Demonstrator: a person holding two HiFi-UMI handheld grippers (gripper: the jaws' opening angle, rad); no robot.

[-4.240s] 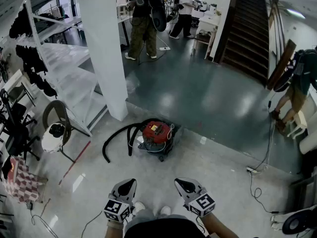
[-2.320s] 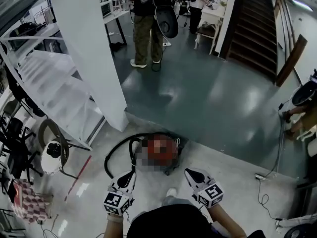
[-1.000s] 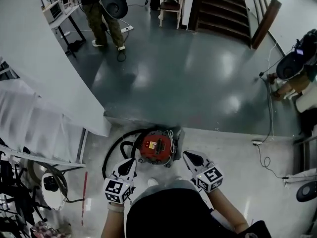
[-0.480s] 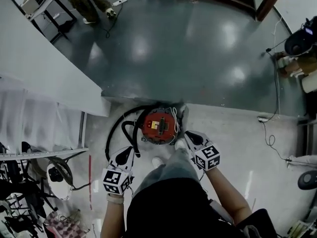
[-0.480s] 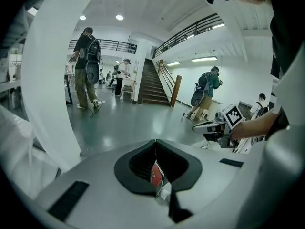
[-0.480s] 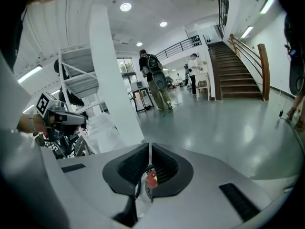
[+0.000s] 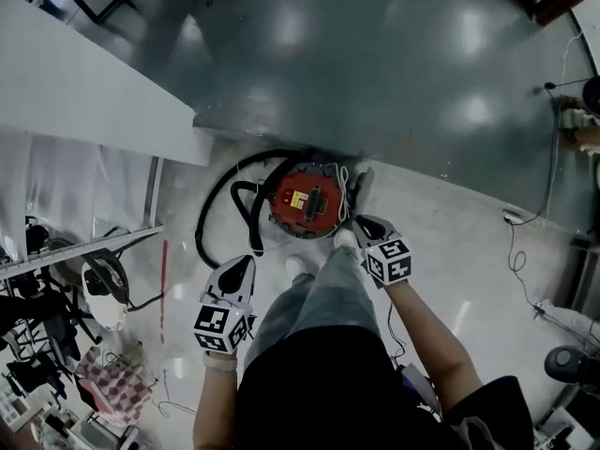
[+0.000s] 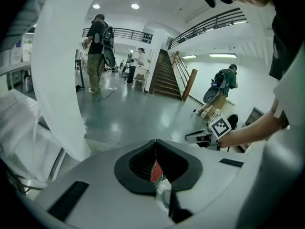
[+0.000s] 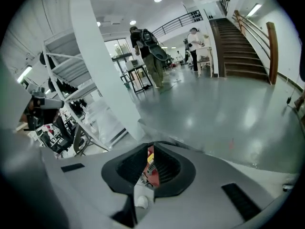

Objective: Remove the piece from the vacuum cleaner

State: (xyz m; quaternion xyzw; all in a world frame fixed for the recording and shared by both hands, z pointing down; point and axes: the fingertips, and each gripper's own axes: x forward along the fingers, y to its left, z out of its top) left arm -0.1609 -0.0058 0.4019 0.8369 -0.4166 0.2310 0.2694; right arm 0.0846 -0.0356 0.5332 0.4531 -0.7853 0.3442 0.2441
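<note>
From above, the red-topped vacuum cleaner [image 7: 307, 200] sits on the pale floor at the edge of the dark glossy floor [image 7: 394, 73], just in front of the person's feet. Its black hose [image 7: 208, 225] loops out to its left. The right gripper [image 7: 362, 221] hangs close by the cleaner's right rim, though I cannot tell whether it touches. The left gripper [image 7: 246, 262] is lower in the picture, apart from the cleaner and near the hose's end. A white pillar [image 7: 84, 82] stands to the left.

In the left gripper view, the jaws meet at the tips with nothing between them. A sliver of red shows beyond the slit. Past them, a staircase [image 8: 164, 78] rises and a person with a backpack [image 8: 97, 51] stands on the dark floor.

In the right gripper view, the jaws have just been opening and stand a crack apart. Nothing is clamped, and the cleaner's red top shows through the gap beyond them.
</note>
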